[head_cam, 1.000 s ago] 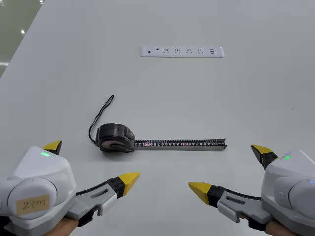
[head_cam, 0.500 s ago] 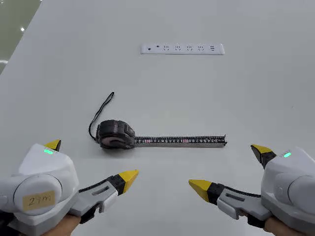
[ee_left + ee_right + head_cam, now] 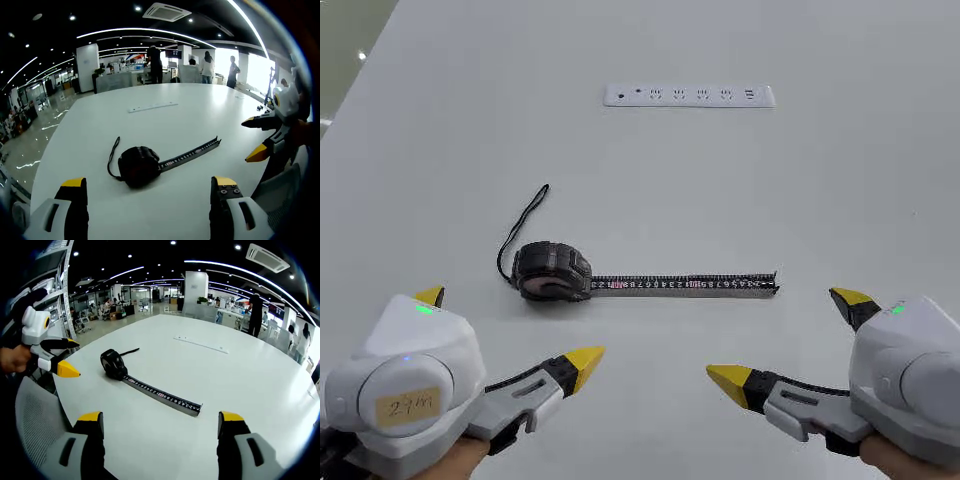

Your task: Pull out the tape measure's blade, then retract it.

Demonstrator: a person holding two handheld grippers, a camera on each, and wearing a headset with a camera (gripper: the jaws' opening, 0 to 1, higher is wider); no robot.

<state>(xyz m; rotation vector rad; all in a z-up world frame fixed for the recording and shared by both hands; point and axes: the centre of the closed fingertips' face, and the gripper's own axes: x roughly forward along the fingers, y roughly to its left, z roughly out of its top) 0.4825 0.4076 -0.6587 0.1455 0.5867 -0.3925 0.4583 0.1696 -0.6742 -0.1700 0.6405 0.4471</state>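
A black tape measure lies on the white table, its blade drawn out to the right and flat on the surface. A black wrist strap loops from the case. In the left gripper view the case lies just ahead between the jaws. The right gripper view has the blade's end hook close ahead. My left gripper is open at the near left, short of the case. My right gripper is open at the near right, below the blade's tip. Neither touches the tape.
A white power strip lies flat farther back on the table. The table's left edge runs diagonally at the far left. A mesh chair stands by the table's near side. People stand at desks in the office beyond.
The headset view has shifted a little, so the tape sits slightly higher in the picture. Tape, blade and both grippers keep their places and stay open.
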